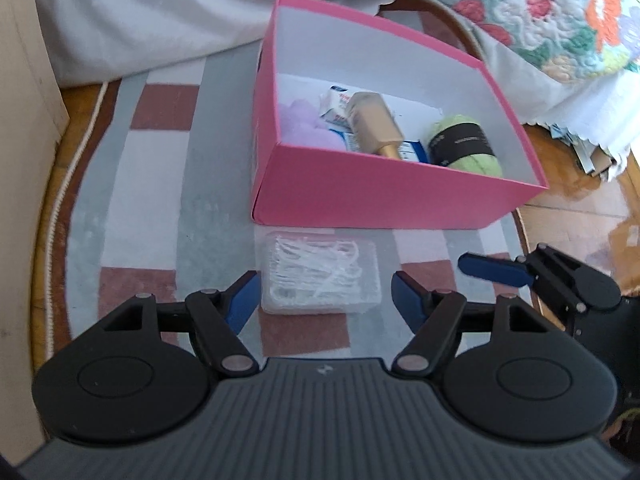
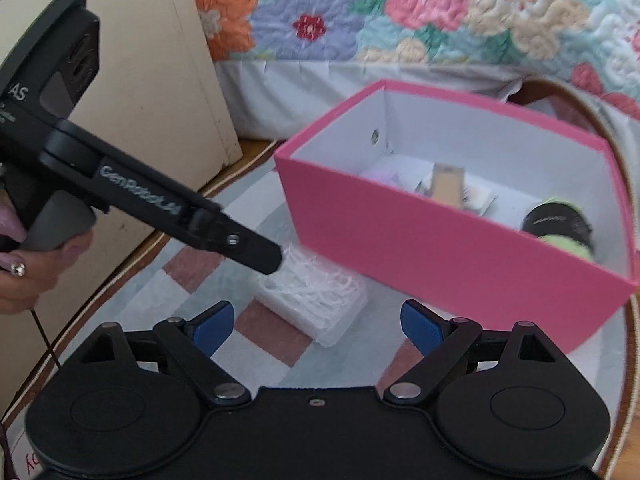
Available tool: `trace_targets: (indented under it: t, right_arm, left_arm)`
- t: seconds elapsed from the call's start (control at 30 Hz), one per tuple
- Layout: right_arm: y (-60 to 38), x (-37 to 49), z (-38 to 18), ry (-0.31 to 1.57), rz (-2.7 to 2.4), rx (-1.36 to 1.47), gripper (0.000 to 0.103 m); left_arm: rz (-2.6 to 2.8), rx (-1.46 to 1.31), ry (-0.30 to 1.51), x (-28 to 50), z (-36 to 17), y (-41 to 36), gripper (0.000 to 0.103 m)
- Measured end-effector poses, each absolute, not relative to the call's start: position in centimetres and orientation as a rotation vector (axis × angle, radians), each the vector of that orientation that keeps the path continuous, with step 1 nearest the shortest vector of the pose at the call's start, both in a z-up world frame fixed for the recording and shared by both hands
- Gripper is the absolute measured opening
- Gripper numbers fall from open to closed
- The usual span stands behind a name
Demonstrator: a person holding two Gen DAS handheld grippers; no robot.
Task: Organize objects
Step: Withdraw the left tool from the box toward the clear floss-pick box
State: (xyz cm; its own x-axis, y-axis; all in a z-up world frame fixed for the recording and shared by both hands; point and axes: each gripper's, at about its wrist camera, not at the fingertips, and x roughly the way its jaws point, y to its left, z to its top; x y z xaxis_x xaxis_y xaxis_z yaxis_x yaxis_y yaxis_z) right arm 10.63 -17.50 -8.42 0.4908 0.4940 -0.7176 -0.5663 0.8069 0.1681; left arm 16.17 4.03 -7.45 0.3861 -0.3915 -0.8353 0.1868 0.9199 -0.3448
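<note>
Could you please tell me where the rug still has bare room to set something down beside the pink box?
The rug lies bare left of the pink box, out to its braided edge. In front of the box it is crowded: the clear case of floss picks lies there, with the left hand-held gripper open around it and the right hand-held gripper close by.

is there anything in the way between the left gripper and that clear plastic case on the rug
Nothing visible. The left gripper stands open just short of the clear plastic case, with only bare rug around it. The pink box sits behind the case, and the right gripper is off to the side.
</note>
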Motion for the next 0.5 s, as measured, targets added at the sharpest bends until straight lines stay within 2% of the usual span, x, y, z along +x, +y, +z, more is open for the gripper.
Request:
trace_targets:
  t: [0.3, 0.5]
  right_arm:
    - [-16.4, 11.9, -12.5, 0.849, 0.662, -0.023, 0.093]
    - [-16.1, 11.8, -14.3, 0.866, 0.705, -0.016, 0.093]
  left_arm:
    - [-0.35, -0.21, 1.111, 17.4, -11.1, 3.9, 0.072]
    - [-0.38, -0.204, 1.136, 17.2, -11.7, 2.9, 0.063]
